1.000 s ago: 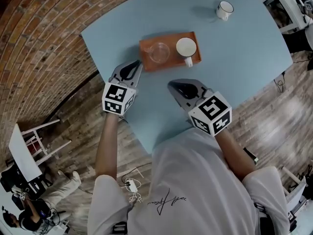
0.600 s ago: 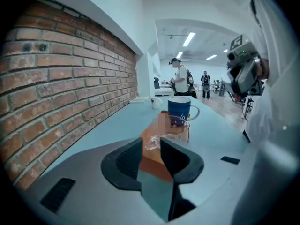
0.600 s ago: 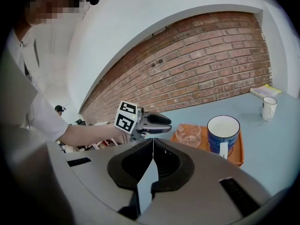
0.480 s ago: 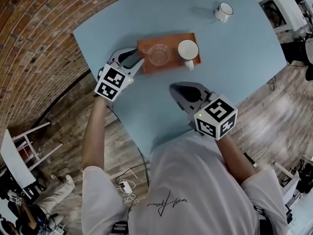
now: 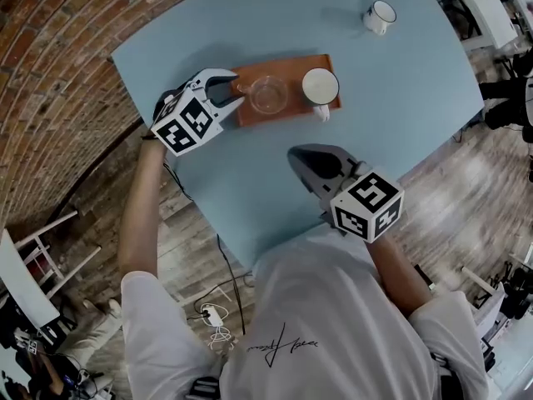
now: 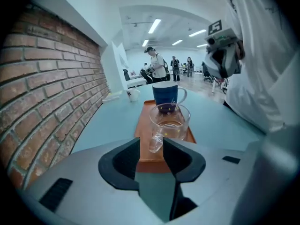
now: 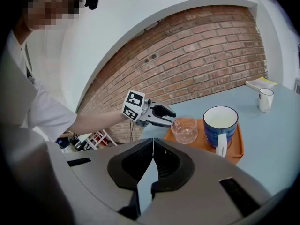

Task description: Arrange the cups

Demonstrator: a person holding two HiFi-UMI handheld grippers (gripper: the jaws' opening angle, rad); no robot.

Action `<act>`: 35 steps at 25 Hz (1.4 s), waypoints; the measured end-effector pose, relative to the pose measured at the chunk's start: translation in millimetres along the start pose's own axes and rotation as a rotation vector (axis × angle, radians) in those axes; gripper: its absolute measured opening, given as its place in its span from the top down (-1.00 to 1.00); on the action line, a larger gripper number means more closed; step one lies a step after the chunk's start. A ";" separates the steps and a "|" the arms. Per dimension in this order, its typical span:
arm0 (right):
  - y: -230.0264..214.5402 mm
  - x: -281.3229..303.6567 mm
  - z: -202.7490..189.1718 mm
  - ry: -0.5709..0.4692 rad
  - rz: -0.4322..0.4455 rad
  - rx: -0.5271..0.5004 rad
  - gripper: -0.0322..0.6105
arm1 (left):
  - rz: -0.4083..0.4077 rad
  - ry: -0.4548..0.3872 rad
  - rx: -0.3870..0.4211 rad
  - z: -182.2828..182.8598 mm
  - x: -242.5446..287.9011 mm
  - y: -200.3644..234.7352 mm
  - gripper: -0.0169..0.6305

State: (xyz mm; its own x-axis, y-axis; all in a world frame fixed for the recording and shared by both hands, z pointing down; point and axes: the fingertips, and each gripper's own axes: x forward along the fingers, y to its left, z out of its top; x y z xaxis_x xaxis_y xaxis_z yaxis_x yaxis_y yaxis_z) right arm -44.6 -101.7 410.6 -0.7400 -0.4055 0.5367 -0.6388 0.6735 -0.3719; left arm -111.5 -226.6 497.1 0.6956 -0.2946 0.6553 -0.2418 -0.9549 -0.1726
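The left hand-held gripper [image 5: 232, 88] is opening its jaws, with the handle of the glass cup [image 5: 268, 94] between the tips, unpinched. The cup sits on the orange tray [image 5: 287, 63] beside the blue mug [image 5: 320, 85]. A skewed close could knock glass against mug or skid the tray. The right hand-held gripper [image 5: 294, 152] hovers clenched, empty.
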 end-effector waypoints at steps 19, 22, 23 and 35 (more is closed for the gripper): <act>-15.9 5.5 -16.6 0.033 0.007 0.077 0.83 | -0.296 0.111 0.262 -0.5 14.0 -13.4 0.67; -16.6 4.8 -20.0 0.041 0.013 0.095 0.83 | -0.334 0.113 0.245 -0.1 15.9 -22.8 0.75; -16.6 4.9 -19.7 0.043 0.015 0.097 0.83 | -0.348 0.112 0.234 0.4 15.6 -25.3 0.76; -17.1 7.4 -20.2 0.046 0.023 0.093 0.83 | -0.294 0.055 0.187 2.5 12.3 -30.9 0.79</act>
State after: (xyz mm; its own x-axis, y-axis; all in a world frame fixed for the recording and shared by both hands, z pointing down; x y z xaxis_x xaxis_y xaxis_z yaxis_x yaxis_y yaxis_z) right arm -34.8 -103.8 436.2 -0.7455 -0.3600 0.5609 -0.6401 0.6214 -0.4519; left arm -93.8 -200.8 508.6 0.6784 -0.0087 0.7346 0.0945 -0.9906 -0.0990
